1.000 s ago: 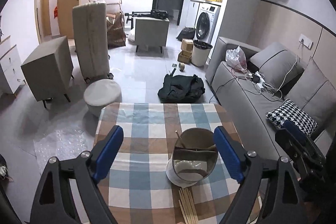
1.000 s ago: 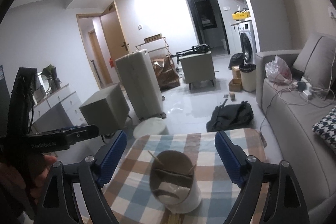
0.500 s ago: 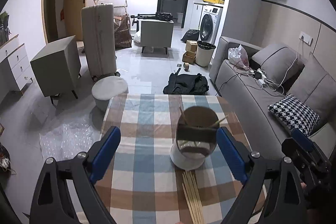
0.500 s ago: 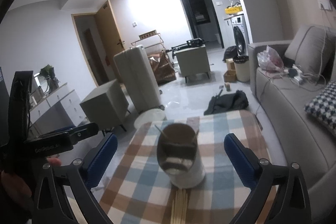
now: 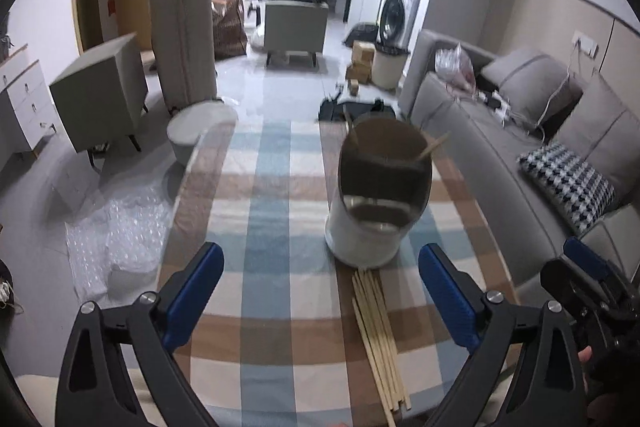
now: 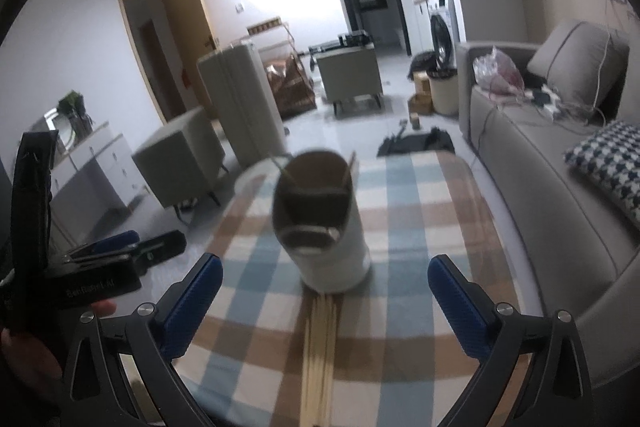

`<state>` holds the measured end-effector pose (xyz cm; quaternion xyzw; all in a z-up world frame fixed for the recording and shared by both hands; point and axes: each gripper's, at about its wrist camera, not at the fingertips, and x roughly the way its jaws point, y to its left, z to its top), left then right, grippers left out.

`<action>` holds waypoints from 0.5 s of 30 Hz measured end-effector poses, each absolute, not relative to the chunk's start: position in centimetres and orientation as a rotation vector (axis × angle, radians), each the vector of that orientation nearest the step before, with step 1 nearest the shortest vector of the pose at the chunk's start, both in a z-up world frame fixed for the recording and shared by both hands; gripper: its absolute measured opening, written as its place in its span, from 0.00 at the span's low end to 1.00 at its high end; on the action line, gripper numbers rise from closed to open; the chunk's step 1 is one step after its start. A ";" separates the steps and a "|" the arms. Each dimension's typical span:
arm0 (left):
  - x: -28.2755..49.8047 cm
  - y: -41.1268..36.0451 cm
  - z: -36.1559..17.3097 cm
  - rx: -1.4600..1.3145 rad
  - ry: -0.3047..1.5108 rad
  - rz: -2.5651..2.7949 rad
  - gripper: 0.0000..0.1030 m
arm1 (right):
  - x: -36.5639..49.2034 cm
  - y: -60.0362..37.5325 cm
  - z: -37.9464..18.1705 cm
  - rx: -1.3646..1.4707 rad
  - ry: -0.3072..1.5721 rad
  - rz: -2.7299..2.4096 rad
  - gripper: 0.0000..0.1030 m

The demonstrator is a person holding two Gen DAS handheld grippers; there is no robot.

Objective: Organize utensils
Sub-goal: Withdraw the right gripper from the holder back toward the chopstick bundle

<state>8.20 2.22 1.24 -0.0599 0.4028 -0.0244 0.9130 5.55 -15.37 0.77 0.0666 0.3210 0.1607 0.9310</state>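
both tongs, left point(image 5: 320, 291) and right point(image 6: 324, 295), had just been opening wide and held nothing, poised over the chopsticks point(image 5: 378, 339) lying before the holder point(image 5: 378, 195).

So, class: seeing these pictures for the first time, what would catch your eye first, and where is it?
Probably the white utensil holder standing mid-table on the checked tablecloth, two sticks poking from it. Next, the bundle of wooden chopsticks lying just in front of it, between open blue gripper fingers.

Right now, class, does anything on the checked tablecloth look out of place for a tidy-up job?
Yes. A bundle of wooden chopsticks lies loose on the tablecloth in front of the utensil holder, their tips at its base, while two sticks already stand inside. Nothing looks spilled or broken.
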 end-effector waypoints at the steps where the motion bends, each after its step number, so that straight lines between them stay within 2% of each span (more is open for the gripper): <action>1: 8.3 2.2 1.0 -0.119 0.838 -0.054 0.93 | 5.8 -15.2 0.2 0.128 0.676 0.326 1.00; 4: 8.1 2.3 -0.1 -0.123 0.846 -0.051 0.93 | 6.2 -14.8 -1.5 0.101 0.730 0.325 0.99; 6: 8.5 2.6 -1.4 -0.138 0.890 -0.028 0.93 | 6.7 -14.5 -3.0 0.094 0.777 0.334 0.92; 8: 9.0 3.0 -2.6 -0.177 0.956 -0.025 0.93 | 7.4 -14.2 -4.2 0.090 0.828 0.338 0.90; 10: 9.1 3.4 -3.3 -0.198 0.972 -0.003 0.93 | 8.1 -14.1 -5.5 0.080 0.877 0.351 0.80; 15: 9.3 3.6 -4.6 -0.169 1.013 0.016 0.93 | 9.6 -13.4 -8.2 0.042 0.975 0.334 0.75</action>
